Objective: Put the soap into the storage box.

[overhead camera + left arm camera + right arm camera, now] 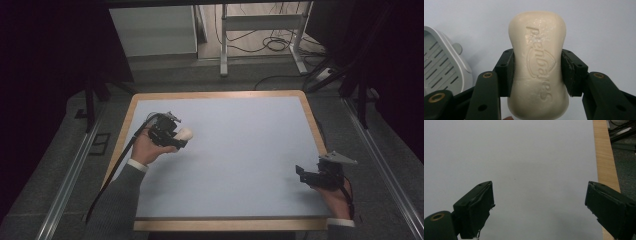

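Note:
A cream bar of soap [537,37] with embossed lettering is clamped across its waist by my left gripper [537,71], both black pads pressing on its sides. In the high view that gripper [176,135] is over the table's left side with the soap [185,133] sticking out to the right. A grey slotted soap dish [441,62] lies just beside and below the soap. My right gripper [303,173] is at the table's right front, its jaws [540,192] wide apart with nothing between them.
The table is a pale blue mat [240,150] with a wooden border [602,157]. Beyond its far edge stand a white cabinet [152,30], a metal desk frame [260,22] and loose cables [275,44] on the floor.

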Demonstrator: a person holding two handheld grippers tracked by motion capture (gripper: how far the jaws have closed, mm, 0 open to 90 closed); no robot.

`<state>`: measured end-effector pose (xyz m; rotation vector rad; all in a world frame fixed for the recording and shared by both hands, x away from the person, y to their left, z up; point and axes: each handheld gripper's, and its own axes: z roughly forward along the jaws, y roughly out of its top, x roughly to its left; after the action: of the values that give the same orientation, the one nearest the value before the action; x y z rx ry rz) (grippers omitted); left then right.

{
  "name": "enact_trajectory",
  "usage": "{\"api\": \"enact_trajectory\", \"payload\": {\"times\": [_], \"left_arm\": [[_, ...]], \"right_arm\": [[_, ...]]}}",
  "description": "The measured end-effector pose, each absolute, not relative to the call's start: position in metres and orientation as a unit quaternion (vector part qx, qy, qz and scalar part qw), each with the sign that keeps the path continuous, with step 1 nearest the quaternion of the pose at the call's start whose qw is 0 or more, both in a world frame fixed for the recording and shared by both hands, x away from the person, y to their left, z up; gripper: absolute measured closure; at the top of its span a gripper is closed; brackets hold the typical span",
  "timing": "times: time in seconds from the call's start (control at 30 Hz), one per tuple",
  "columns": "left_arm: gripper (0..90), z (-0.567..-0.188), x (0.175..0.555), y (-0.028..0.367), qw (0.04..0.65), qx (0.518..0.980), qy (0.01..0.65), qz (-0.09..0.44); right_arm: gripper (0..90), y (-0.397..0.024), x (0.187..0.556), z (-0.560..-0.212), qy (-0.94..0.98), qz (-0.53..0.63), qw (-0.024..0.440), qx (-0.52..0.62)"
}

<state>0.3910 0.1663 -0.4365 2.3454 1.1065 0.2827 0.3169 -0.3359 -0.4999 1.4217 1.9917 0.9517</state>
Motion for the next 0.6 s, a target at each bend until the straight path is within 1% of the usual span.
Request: {"api": "enact_trajectory", "payload": {"times": [0.6], "left_arm": [[49.4, -0.434, 0.406, 0.182, 0.26, 0.858, 0.43, 0.109]], "right_arm": [[8.4, -0.337, 0.317, -0.5, 0.733, 0.35, 0.255, 0.525]]}}
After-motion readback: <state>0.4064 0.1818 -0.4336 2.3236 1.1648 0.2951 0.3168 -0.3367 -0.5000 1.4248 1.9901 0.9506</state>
